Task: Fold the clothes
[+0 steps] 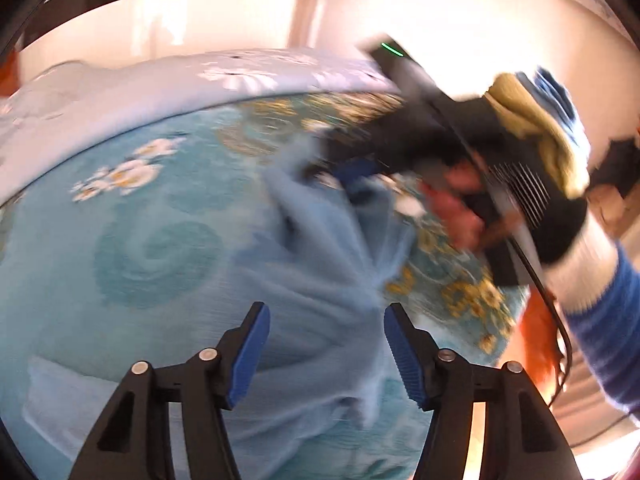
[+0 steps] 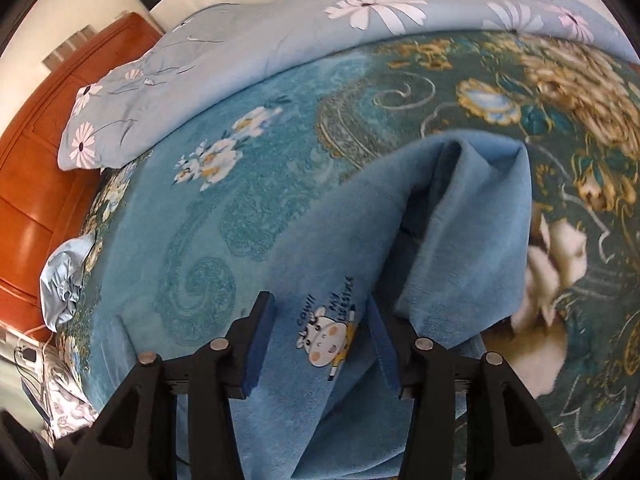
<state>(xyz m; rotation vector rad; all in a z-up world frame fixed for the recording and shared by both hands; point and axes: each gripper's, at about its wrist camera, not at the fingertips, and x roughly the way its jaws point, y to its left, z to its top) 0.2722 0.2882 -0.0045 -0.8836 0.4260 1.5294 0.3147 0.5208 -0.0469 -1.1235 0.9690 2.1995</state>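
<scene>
A light blue fleece garment point(image 2: 440, 240) with a small cartoon cow print point(image 2: 326, 338) lies rumpled on the teal patterned bed blanket point(image 2: 240, 200). My right gripper point(image 2: 320, 340) is open, its blue pads wide apart on either side of the cow print, and a raised fold stands just beyond it. In the left wrist view my left gripper point(image 1: 326, 344) is open over bunched folds of the same garment point(image 1: 320, 280). The right gripper point(image 1: 340, 172) shows there, blurred, at the garment's far end, held by a hand point(image 1: 456, 204).
A pale blue quilt with white flowers point(image 2: 280, 40) is heaped along the far side of the bed. An orange-brown wooden headboard point(image 2: 36, 180) is at the left, with a crumpled pale blue cloth point(image 2: 66, 280) at the bed's edge. A striped blue and white sleeve point(image 1: 600, 308) comes in from the right.
</scene>
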